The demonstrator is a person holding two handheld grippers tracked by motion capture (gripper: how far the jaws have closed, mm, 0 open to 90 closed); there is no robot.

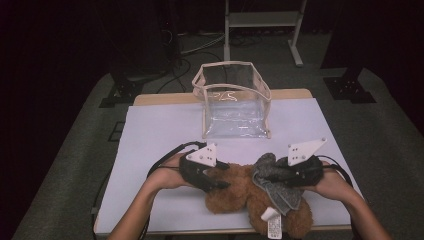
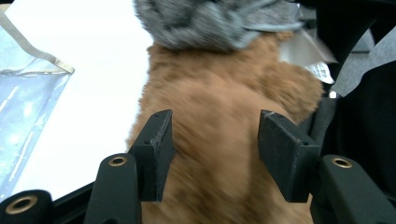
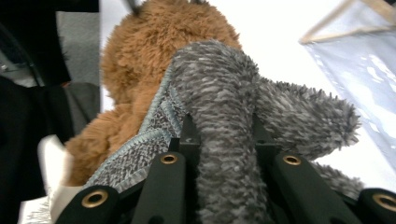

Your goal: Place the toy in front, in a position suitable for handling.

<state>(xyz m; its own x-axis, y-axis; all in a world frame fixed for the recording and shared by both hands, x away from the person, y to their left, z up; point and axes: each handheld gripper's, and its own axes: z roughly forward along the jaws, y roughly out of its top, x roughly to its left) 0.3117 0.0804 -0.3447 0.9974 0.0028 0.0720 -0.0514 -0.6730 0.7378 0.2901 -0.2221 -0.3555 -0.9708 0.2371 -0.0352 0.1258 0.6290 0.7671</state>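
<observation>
Brown plush bear (image 1: 235, 192) lay at the table's (image 1: 150, 130) near edge. The right gripper (image 1: 274, 176) pinched its grey fleece garment (image 1: 278, 192); the left gripper (image 1: 220, 175) straddled the body, jaws unclamped. Best brace the body, then pull gently.

Support: rectangular wooden table (image 1: 150, 99) covered by a white sheet (image 1: 155, 135).
Far middle: clear plastic open-topped bag with beige trim (image 1: 232, 100), standing upright on the sheet.
Near edge: brown fluffy plush toy (image 1: 235, 192), lying on the sheet, a grey fuzzy cloth (image 1: 277, 187) draped on it.
</observation>
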